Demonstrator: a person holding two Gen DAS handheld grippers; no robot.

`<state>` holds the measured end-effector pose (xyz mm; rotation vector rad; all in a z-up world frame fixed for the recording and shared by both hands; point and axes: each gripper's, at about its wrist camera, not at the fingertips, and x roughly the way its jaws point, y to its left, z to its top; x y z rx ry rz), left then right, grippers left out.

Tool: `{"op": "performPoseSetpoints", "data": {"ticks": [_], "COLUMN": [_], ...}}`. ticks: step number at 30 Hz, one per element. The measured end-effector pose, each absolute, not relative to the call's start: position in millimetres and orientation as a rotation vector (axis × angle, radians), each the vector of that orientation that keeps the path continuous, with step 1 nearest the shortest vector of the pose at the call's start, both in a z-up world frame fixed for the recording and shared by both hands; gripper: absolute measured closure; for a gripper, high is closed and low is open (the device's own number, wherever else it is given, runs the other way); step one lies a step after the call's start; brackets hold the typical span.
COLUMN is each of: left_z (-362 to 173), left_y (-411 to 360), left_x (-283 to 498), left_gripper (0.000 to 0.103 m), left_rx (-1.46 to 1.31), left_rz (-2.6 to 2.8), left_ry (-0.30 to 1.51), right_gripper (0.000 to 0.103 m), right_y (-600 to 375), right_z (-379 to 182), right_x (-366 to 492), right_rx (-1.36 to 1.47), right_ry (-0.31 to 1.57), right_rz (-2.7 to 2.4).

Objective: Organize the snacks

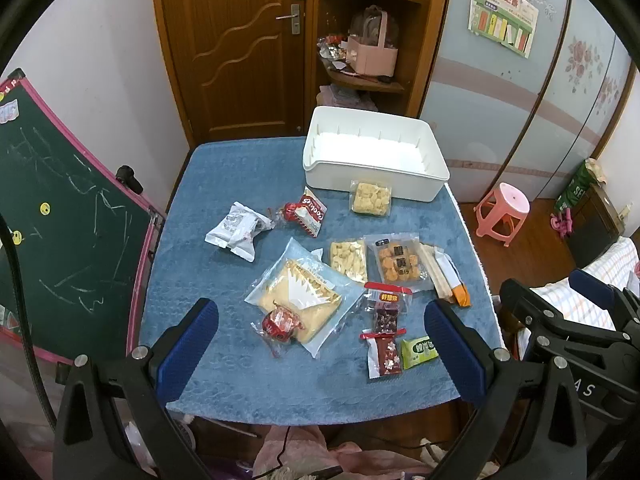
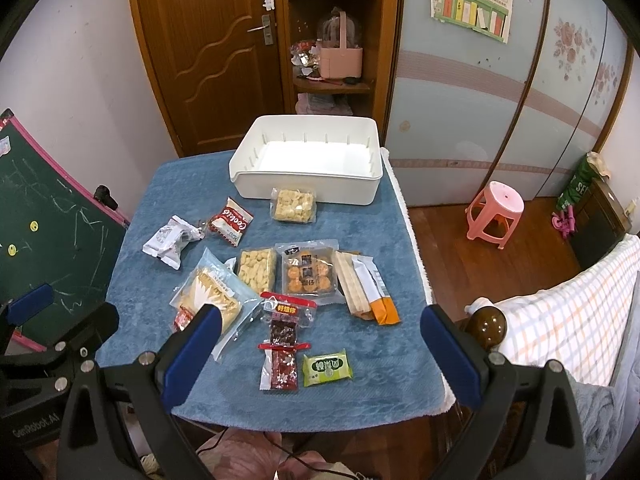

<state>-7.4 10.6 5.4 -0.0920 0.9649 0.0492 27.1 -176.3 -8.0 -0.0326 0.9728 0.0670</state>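
White bin (image 1: 374, 184) at blue cloth's far edge; snack packets scattered in front of bin. Left gripper (image 1: 320, 344), right gripper (image 2: 320, 344) hover nearside, jaws spread, empty.

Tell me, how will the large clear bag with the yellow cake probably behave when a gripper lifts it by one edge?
The large clear bag looks like thin film, so it will probably sag. A red wrapped snack lies on its near corner and may slide off.

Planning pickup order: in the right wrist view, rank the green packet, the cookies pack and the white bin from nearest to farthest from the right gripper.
1. Green packet, nearest to the right gripper, between its fingers.
2. Cookies pack, mid-table, left.
3. White bin, far edge.
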Motion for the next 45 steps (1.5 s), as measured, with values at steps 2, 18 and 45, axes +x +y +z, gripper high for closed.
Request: {"op": "performPoseSetpoints", "data": {"ticks": [2, 18, 45], "left_z": [4.4, 3.4, -5.2], "left_y": [10.9, 8.2, 18.4], "left_x": [-9.6, -16.3, -22.3], "left_gripper": [0.001, 0.001, 0.001], "left_rx": [-0.091, -0.076, -0.073], "left_rz": [0.049, 0.053, 0.13], "left_ry": [0.964, 0.946, 0.962], "right_gripper": [0.002, 0.002, 0.002], "right_y": [-172.4, -167.3, -165.8], "right_z": [-11.5, -13.4, -19.9], "right_x": [23.7, 15.9, 19.5], "right_rx": [-0.031, -0.033, -0.034], "right_ry": [0.974, 0.968, 0.963], "right_rz": [0.068, 0.072, 0.151]}}
